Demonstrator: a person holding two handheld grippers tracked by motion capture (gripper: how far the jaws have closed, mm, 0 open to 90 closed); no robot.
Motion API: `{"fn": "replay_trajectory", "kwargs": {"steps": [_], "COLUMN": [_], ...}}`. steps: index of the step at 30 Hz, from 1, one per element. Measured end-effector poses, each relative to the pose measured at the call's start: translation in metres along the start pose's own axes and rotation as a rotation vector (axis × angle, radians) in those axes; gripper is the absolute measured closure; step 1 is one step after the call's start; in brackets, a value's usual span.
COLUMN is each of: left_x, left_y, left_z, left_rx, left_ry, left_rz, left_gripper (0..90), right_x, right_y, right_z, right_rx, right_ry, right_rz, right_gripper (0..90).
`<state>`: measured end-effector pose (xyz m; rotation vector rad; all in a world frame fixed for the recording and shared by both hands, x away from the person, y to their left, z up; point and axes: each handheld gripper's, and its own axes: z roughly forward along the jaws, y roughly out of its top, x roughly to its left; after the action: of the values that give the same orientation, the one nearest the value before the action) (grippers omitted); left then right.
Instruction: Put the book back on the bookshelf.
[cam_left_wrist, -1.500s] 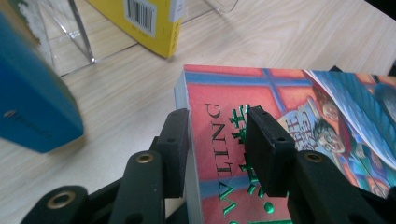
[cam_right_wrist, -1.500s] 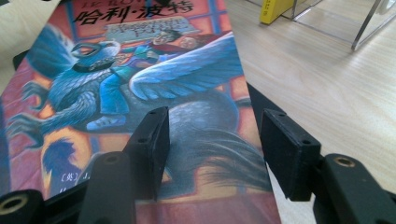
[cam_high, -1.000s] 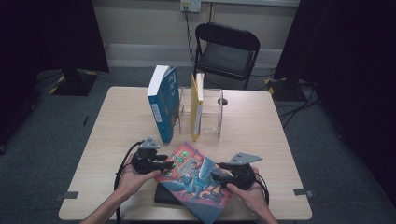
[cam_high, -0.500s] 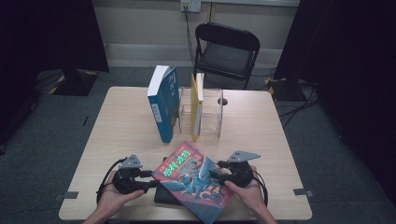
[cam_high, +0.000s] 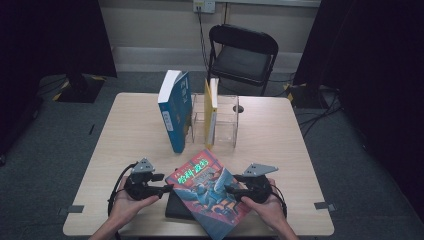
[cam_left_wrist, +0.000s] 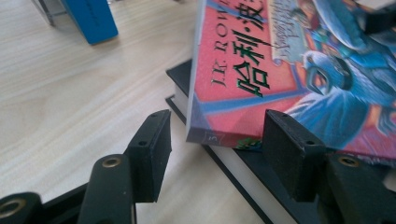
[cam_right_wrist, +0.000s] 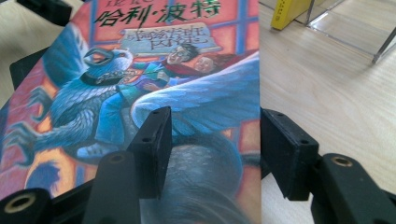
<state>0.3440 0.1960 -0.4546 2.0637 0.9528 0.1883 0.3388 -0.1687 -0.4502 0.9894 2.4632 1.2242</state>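
Showing red illustrated paperback (cam_high: 212, 192), blue winged creature

You have a red paperback book (cam_high: 211, 192) with a blue winged creature and green-black lettering, lying on a black hardcover book (cam_left_wrist: 243, 175) with white page edges, on your pale wood-grain table (cam_high: 135, 135).

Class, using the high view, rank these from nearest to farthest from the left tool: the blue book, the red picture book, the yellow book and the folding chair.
From the left tool:
1. Red picture book, just beside the tool on the near table edge.
2. Blue book, standing mid-table, left of the clear stand.
3. Yellow book, upright in the clear stand, slightly further right.
4. Folding chair, beyond the table's far edge.
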Motion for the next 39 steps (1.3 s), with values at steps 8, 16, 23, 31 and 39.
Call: {"fn": "replay_trajectory", "kwargs": {"steps": [8,16,23,31,39], "left_x": [0.009,0.018,0.021,-0.011,-0.015], "left_y": [0.012,0.029,0.030,0.031,0.029], "left_z": [0.012,0.030,0.035,0.025,0.032], "left_rx": [-0.009,-0.023,-0.039,-0.040,-0.002], "left_ry": [0.025,0.046,0.061,-0.023,-0.051], "left_rz": [-0.020,-0.078,-0.098,-0.050,-0.061], "left_gripper": [43.2,46.0,46.4,46.9,47.4], "right_x": [0.001,0.007,0.016,0.012,0.001], "right_y": [-0.006,-0.014,-0.016,-0.018,-0.010], "right_z": [-0.007,-0.016,-0.019,-0.019,-0.003], "right_rx": [0.004,0.010,0.012,-0.019,-0.054], "right_ry": [-0.001,0.011,0.020,0.031,0.002], "right_rz": [0.028,0.033,0.014,0.028,0.072], "right_gripper": [44.6,44.7,44.8,50.8,48.4]}}
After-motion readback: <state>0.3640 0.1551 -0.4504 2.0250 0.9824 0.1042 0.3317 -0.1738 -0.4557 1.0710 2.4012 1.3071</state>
